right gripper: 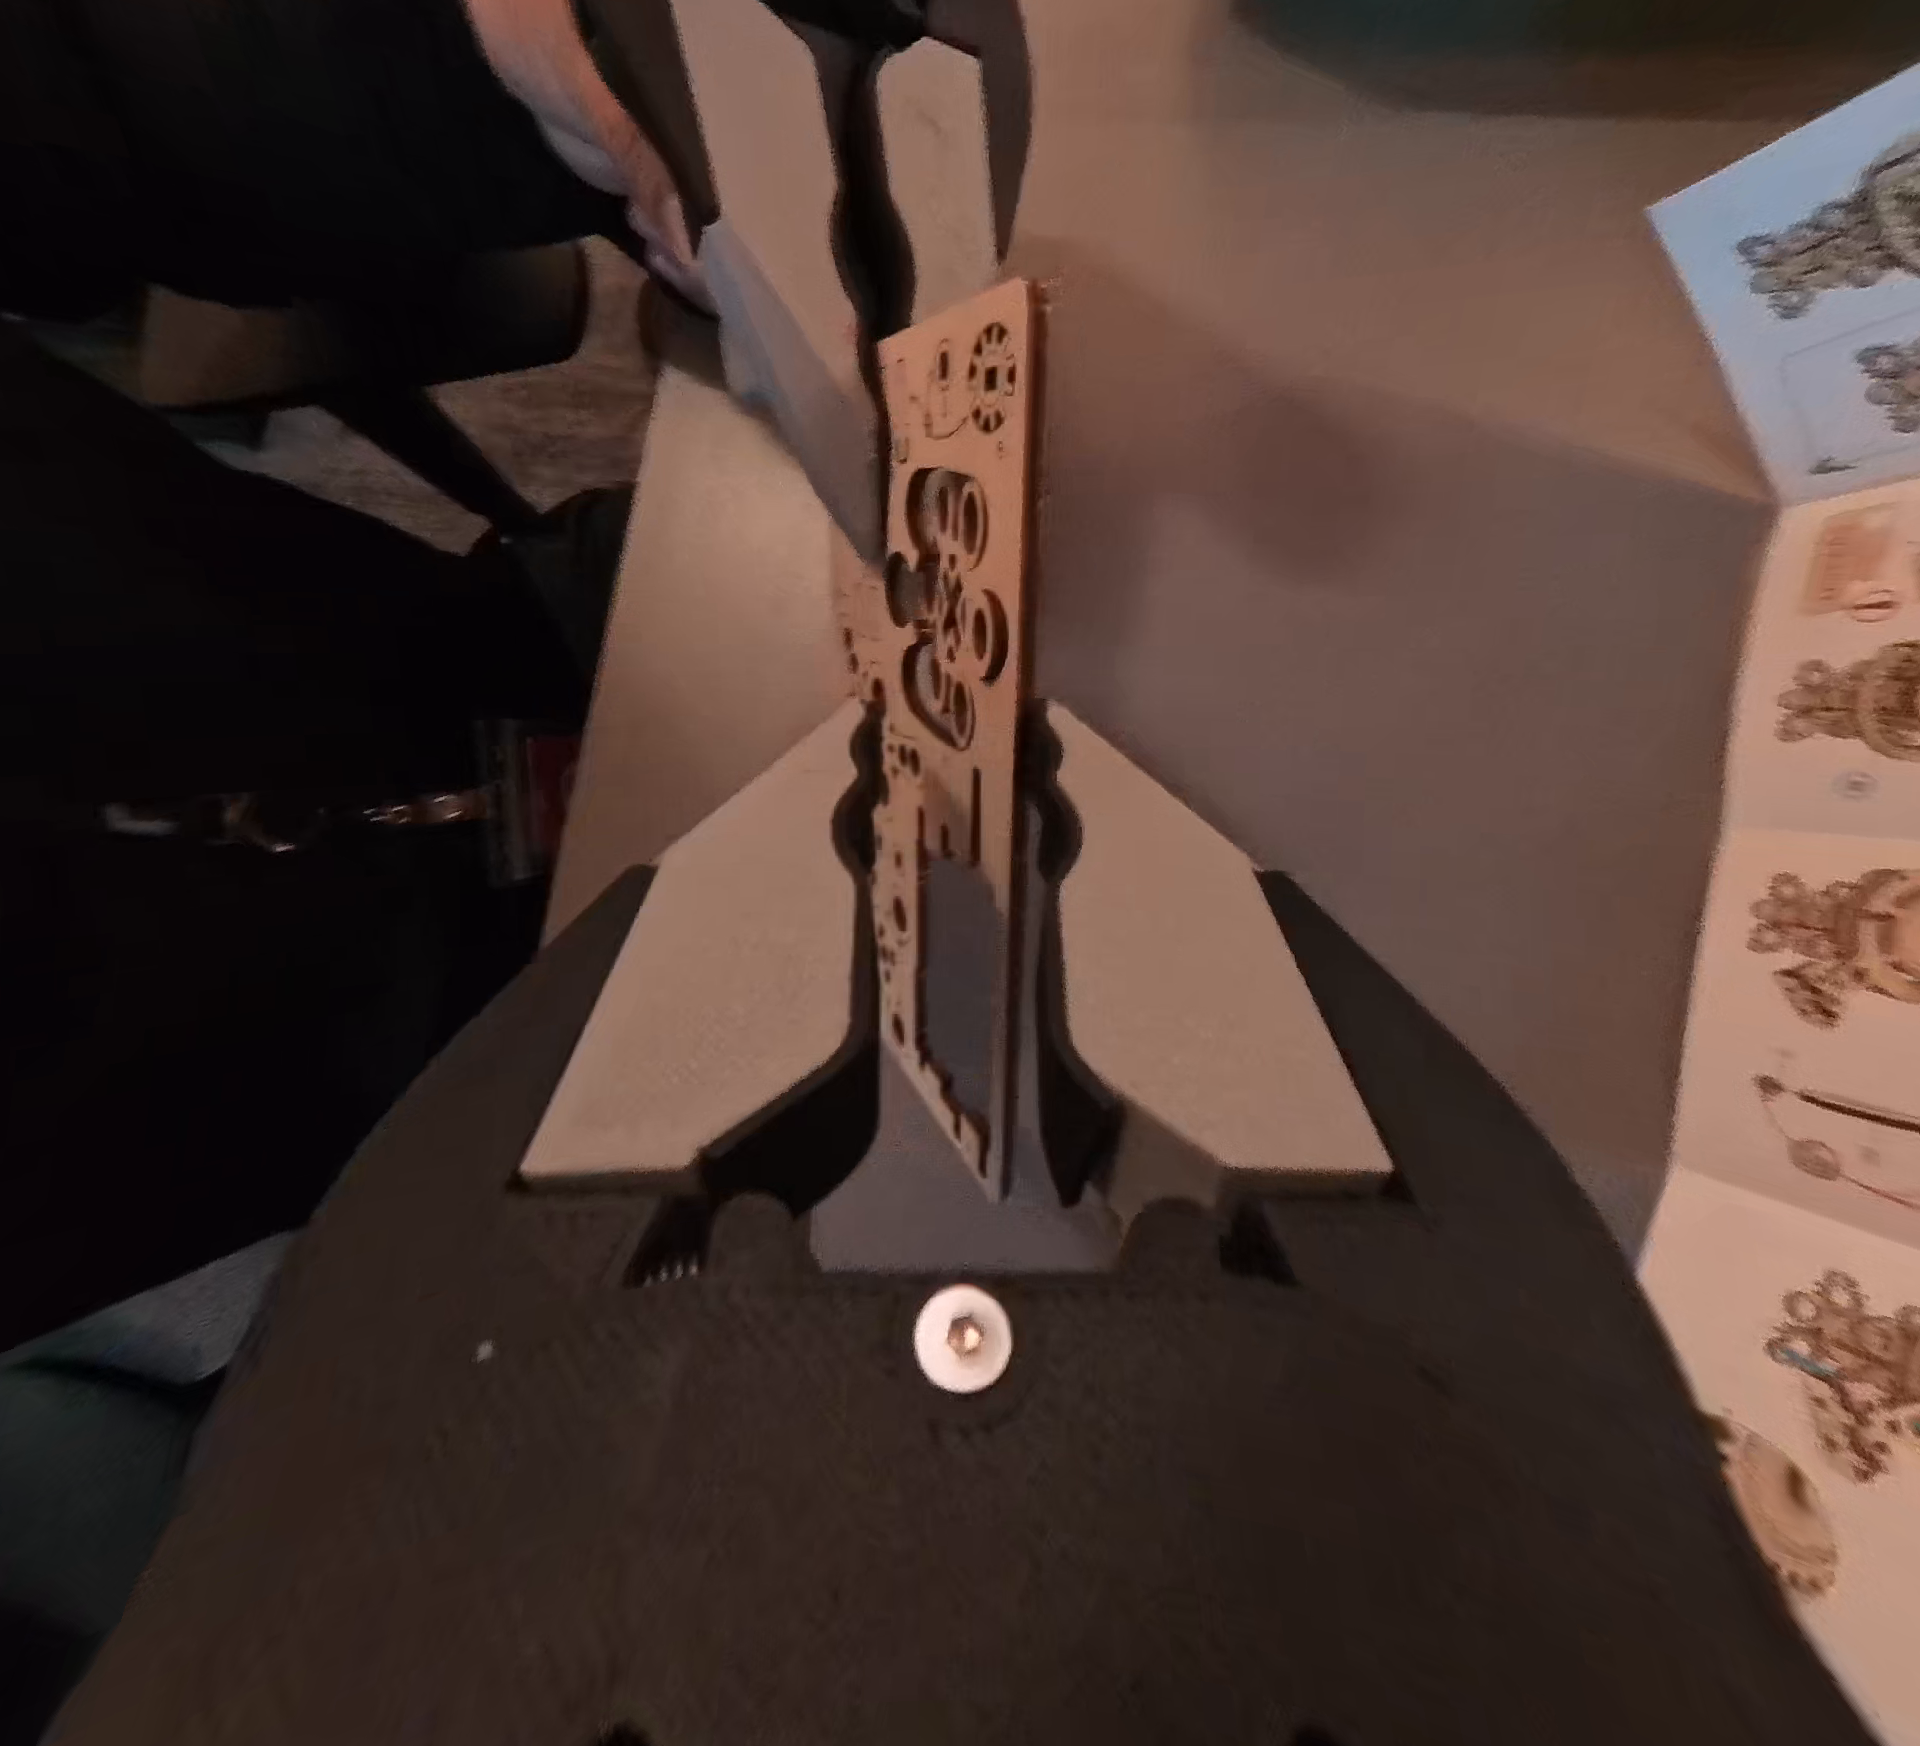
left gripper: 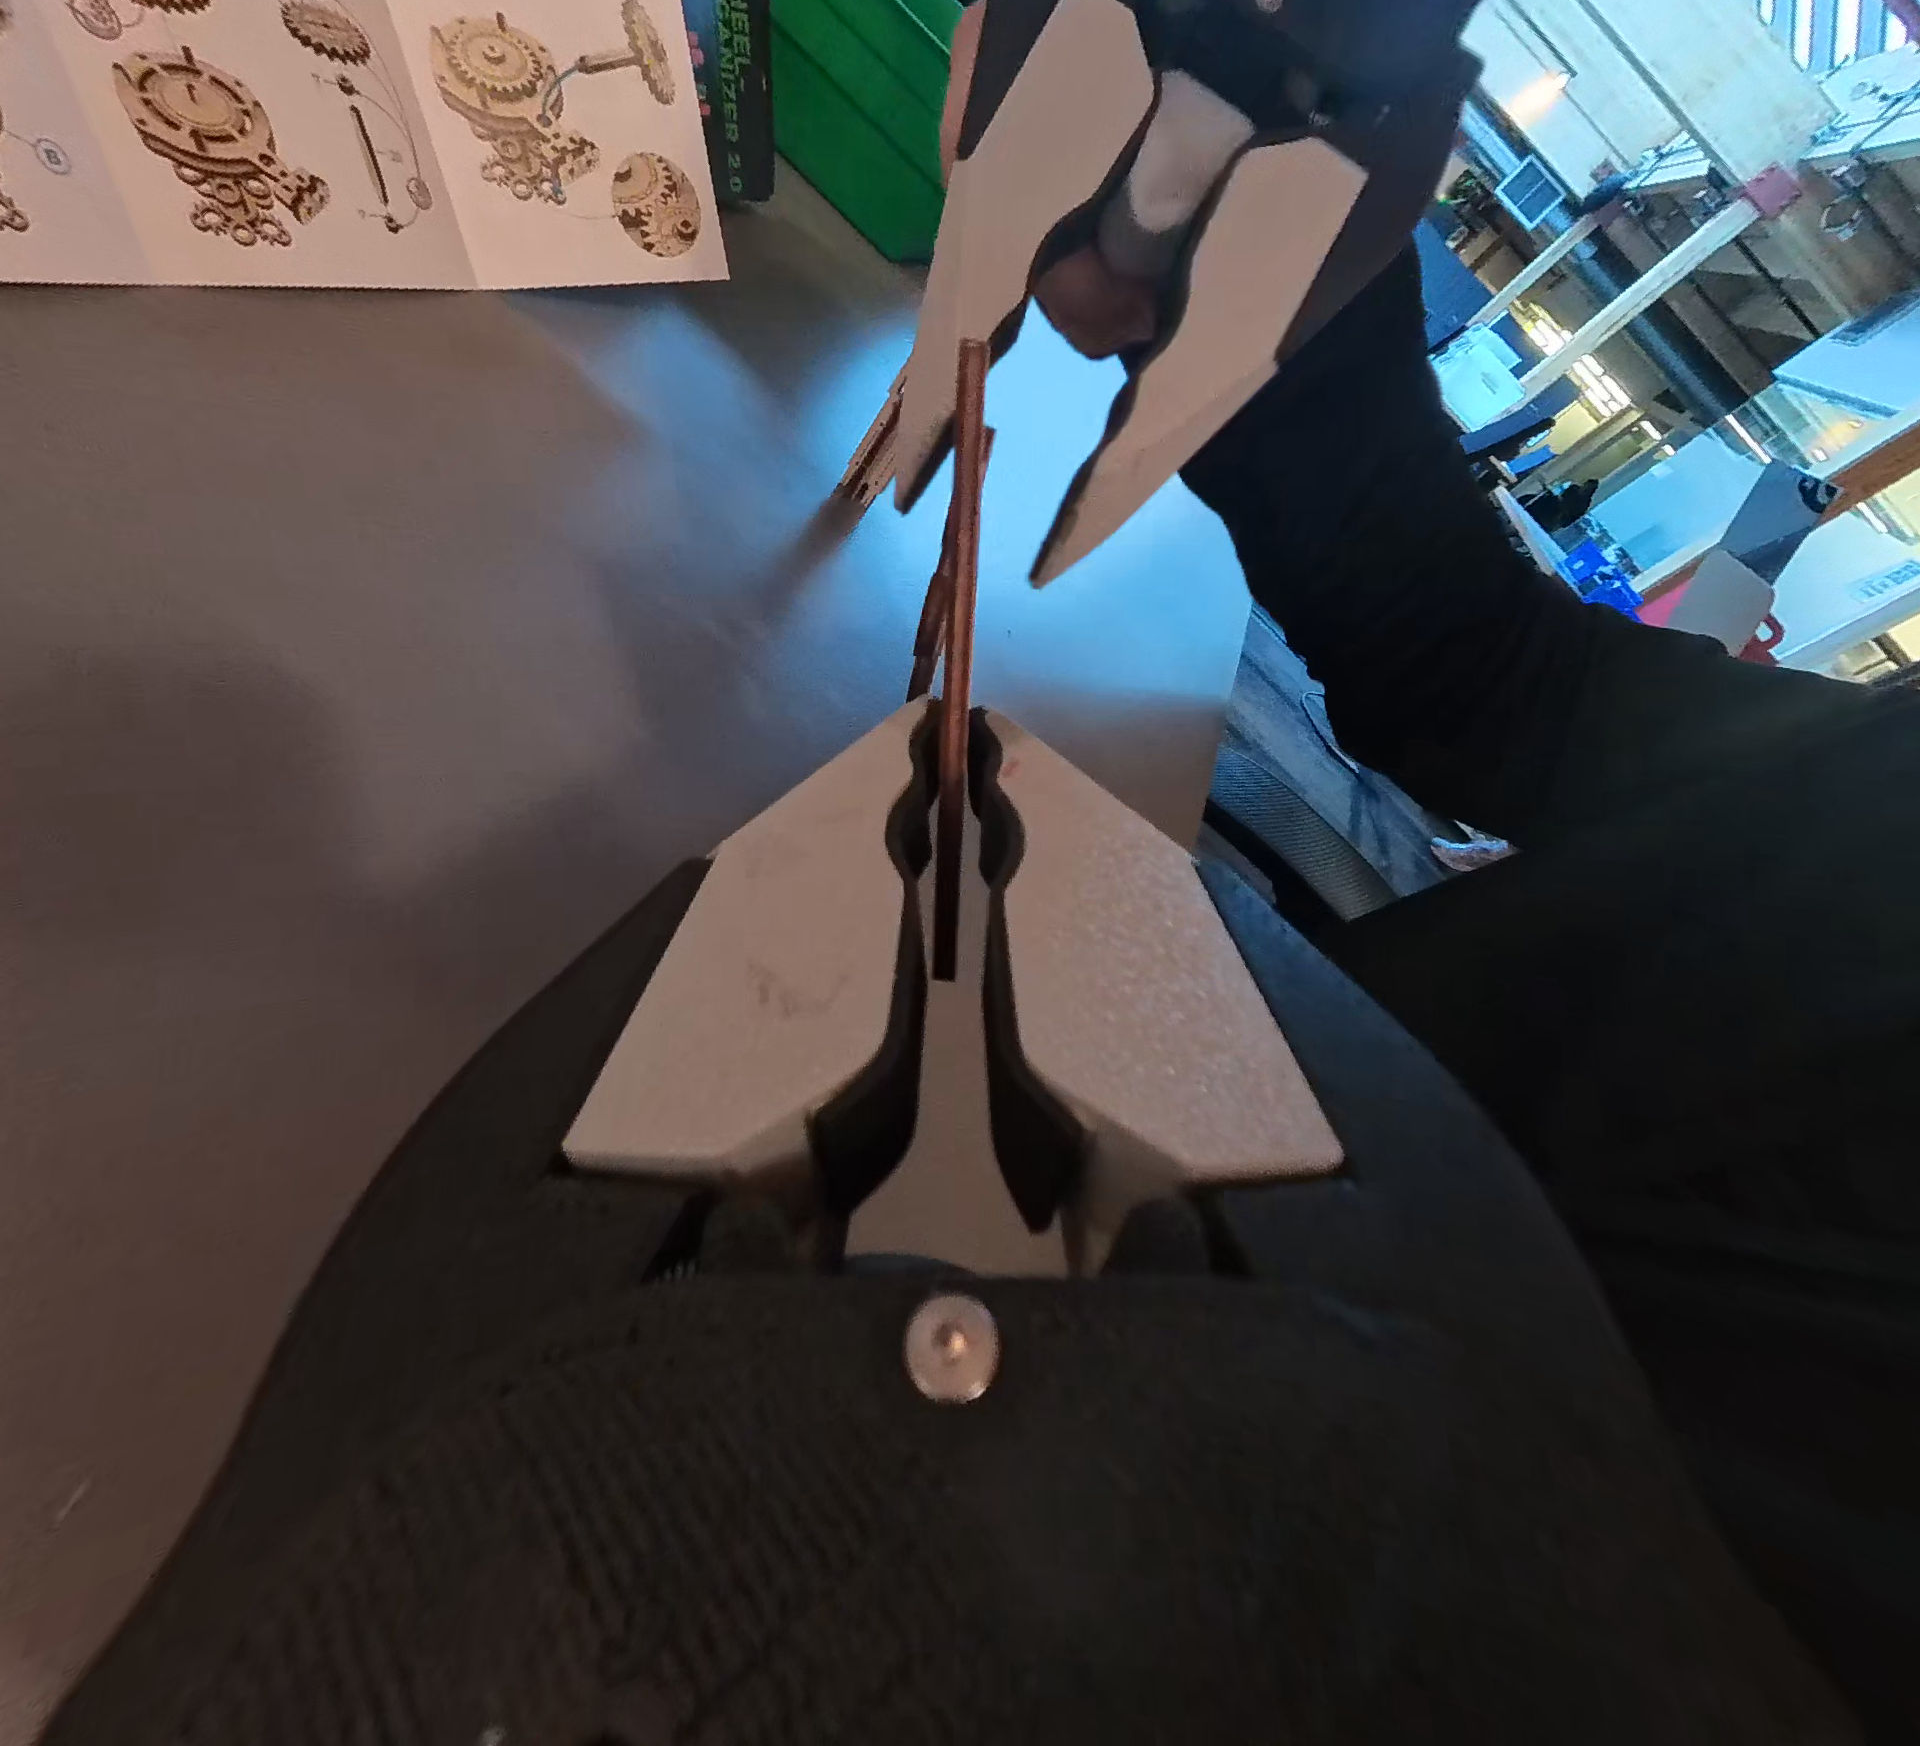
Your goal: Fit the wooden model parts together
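Note:
A thin laser-cut wooden sheet [left gripper: 966, 553] is held on edge above the grey table [left gripper: 364, 605]. My left gripper [left gripper: 956, 709] is shut on its near end. In the right wrist view the sheet [right gripper: 1008, 449] shows its face with ring-shaped cutouts. My right gripper [right gripper: 951, 720] is open, its fingers [right gripper: 748, 917] standing on either side of the sheet. From the left wrist view the right gripper [left gripper: 971, 541] straddles the sheet's far end, nearer one finger. The left gripper [right gripper: 878, 543] clamps the sheet's far half in the right wrist view. A small pale wooden piece [left gripper: 871, 455] sticks out beside the right gripper.
A folded instruction sheet [left gripper: 312, 55] lies at the back of the table and shows in the right wrist view [right gripper: 1849, 761]. A green bin [left gripper: 842, 34] and a dark box [left gripper: 740, 65] stand behind it. The table edge [left gripper: 1226, 657] runs close on the right, beside a person in dark clothing [left gripper: 1558, 761].

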